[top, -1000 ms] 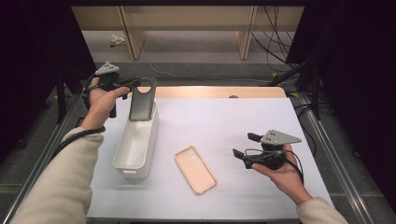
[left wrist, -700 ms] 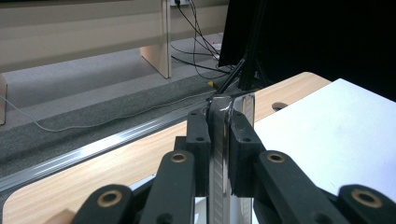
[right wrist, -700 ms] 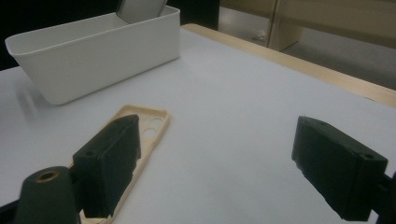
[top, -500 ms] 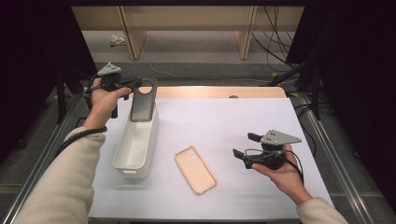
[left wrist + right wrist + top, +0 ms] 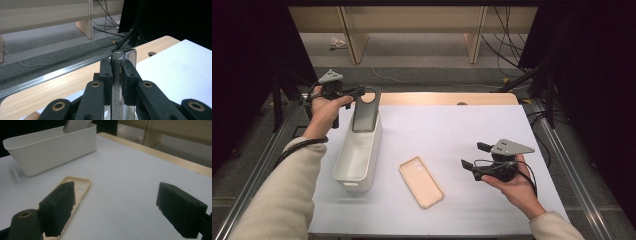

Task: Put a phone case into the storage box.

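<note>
The left gripper (image 5: 360, 91) is clamped on the edge of a dark phone (image 5: 364, 111), holding it upright over the far end of the white bin (image 5: 357, 155) at the left of the table (image 5: 452, 130). The right gripper (image 5: 469, 156) hangs near the right side, jaws wide apart and empty. A beige phone case (image 5: 421, 181) lies flat between bin and right gripper.

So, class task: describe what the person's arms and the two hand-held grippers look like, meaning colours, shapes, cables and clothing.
Both arms wear long cream sleeves. Each hand grips a black hand-held gripper: the left hand-held gripper and the right hand-held gripper. Each carries a grey three-cornered plate on top and trails a black cable. Close up, the jaws are blocky black pads on black links with brass-coloured pivot rings.
</note>
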### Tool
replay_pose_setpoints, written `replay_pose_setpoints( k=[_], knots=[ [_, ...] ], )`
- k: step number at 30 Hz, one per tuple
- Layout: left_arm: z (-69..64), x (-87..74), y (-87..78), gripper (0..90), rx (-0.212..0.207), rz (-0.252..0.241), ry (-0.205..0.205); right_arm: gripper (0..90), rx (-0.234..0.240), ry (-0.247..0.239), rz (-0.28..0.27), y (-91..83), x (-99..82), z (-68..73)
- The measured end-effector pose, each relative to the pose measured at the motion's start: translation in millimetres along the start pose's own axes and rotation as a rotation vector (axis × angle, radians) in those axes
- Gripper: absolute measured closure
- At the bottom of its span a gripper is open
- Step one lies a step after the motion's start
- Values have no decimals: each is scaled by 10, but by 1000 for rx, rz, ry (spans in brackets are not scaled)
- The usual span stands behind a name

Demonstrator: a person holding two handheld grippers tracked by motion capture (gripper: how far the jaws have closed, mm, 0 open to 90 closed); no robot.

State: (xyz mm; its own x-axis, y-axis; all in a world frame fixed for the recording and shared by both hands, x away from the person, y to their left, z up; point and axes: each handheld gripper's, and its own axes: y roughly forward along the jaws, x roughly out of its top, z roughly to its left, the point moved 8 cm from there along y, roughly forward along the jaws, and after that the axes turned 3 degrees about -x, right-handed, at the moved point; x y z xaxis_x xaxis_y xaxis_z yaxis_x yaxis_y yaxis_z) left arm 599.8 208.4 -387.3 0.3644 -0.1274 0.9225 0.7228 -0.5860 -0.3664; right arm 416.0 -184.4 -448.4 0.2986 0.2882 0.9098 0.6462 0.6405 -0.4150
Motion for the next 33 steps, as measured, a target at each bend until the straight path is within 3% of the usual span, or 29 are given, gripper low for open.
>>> replay_pose_setpoints(
  k=[33],
  knots=[
    [79, -166, 93, 804, 17, 23, -33, 165, 0, 3, 2, 3, -3, -3]
  ],
)
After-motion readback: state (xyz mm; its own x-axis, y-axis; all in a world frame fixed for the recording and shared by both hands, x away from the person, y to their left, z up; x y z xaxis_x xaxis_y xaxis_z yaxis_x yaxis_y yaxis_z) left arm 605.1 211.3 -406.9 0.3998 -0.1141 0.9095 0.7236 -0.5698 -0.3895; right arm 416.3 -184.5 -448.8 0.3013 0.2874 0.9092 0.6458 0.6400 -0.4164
